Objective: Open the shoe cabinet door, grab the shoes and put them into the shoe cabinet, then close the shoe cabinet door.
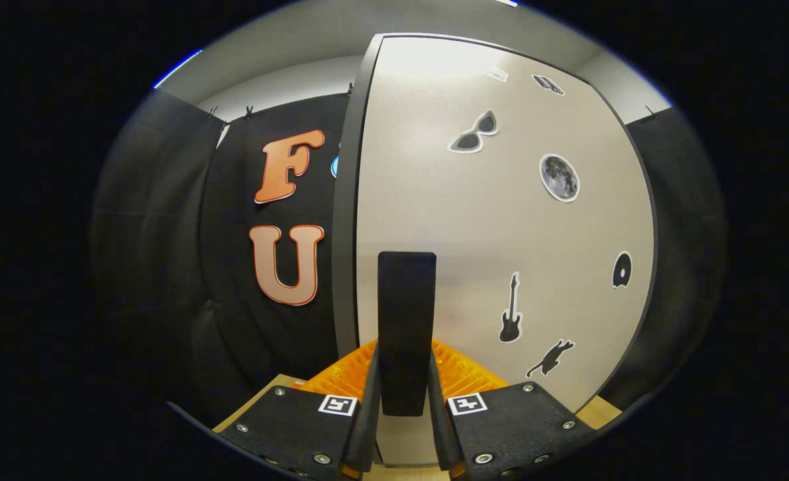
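Pinching the black upright handle [405,321] of the pale grey, dark-edged cabinet door [501,220], gripper [404,394] fingers clamp both sides; stickers at 2 o'clock.

A staged booth for recording, not a lived-in home: black cloth walls [167,254] hang clipped to rails on the left and far right, with plain grey room wall [287,40] showing above them. A pale grey, dark-edged shoe cabinet door [434,200] dotted with small black-and-white stickers [559,177] stands near, on a light wooden surface [598,411].
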Demonstrator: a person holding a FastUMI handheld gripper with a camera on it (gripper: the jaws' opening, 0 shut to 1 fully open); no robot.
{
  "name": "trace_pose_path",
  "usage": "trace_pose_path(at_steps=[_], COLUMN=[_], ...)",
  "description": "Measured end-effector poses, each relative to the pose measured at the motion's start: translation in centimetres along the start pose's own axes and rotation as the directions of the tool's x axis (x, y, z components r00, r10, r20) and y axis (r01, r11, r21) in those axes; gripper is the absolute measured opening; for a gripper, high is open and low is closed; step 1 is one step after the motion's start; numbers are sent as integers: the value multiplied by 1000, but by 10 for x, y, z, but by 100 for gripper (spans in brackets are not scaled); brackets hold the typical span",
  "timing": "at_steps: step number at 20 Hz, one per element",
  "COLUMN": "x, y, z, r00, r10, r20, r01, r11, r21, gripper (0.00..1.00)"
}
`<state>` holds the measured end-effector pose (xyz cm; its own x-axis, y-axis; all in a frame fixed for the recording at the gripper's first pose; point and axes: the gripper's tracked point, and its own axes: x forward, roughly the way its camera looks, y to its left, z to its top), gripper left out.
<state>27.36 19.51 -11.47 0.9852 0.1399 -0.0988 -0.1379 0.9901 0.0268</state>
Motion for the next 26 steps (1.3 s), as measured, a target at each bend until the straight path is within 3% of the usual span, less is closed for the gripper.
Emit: trace_pose_path(at_steps=[5, 9, 26], x=[-2, -12, -82], y=[1, -1, -28], z=[-3, 0, 5], r00=[999, 1000, 999], r10=[3, 16, 37], r20=[-54, -25, -34], r01=[-2, -16, -37], r11=[1000, 1000, 999], r21=[26, -15, -11], gripper=[25, 21, 21])
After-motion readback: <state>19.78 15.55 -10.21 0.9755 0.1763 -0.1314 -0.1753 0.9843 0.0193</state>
